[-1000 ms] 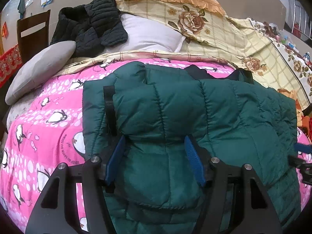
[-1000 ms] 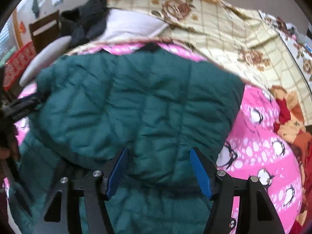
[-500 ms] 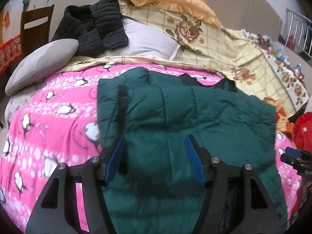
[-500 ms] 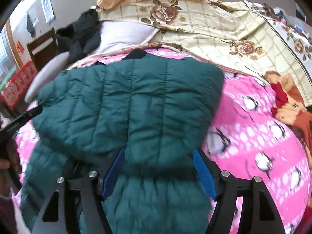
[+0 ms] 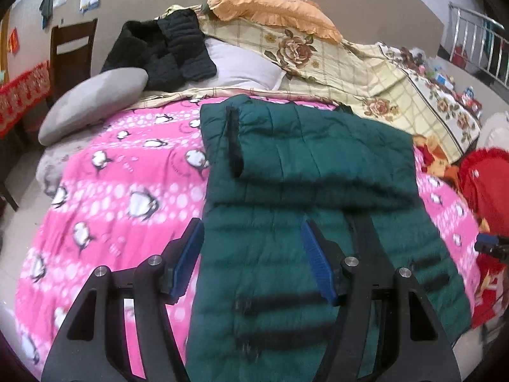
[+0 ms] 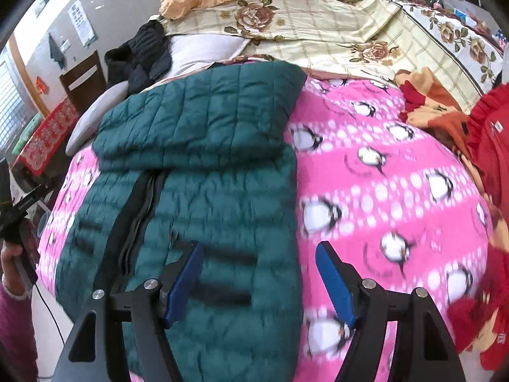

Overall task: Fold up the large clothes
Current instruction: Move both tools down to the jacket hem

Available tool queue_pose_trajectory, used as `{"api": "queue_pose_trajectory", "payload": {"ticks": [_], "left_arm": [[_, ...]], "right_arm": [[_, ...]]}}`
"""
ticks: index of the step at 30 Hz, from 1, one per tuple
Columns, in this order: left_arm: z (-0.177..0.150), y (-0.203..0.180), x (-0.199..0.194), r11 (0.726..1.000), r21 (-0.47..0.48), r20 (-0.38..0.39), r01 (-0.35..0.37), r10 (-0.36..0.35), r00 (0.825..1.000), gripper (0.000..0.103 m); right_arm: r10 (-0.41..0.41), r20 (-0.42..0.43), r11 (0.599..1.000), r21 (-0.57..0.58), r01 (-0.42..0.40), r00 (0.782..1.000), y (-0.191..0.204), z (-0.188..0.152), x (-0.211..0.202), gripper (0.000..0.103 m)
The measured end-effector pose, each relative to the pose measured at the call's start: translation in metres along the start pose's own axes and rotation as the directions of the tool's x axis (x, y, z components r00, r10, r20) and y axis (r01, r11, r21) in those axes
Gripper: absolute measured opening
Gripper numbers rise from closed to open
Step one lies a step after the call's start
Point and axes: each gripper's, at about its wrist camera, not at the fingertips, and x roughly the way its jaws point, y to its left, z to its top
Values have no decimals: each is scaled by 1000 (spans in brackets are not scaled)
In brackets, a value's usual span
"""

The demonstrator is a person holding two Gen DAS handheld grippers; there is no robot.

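Green jacket (image 5: 305, 197) lies on bed's pink blanket (image 5: 121, 191), far end folded toward 6 o'clock, so shorter. Left gripper (image 5: 253, 259) and right gripper (image 6: 257, 283) hover above near end, fingers half open, holding nothing; probably ready for next fold.

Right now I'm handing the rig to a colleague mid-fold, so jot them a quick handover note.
Left tongs: open, holding nothing, over the near left edge of the green puffer jacket.
Right tongs: open, holding nothing, over the jacket's near right edge.
Jacket: lies on the pink penguin blanket, zipper side up.
Done: the far part is folded over towards you, making a doubled band across the top.
Left: fold the near half up and tidy the bundle.
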Motion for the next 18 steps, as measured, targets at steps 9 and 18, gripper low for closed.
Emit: {"api": "queue_pose_trajectory", "payload": {"ticks": [9, 18], "left_arm": [[-49, -13, -41, 998, 67, -8, -16, 17, 1000, 64], [-92, -11, -50, 996, 86, -59, -25, 30, 998, 64]], "right_arm": [[1, -55, 996, -91, -6, 998, 16, -58, -9, 73], [13, -66, 993, -118, -21, 998, 21, -85, -18, 78]]}}
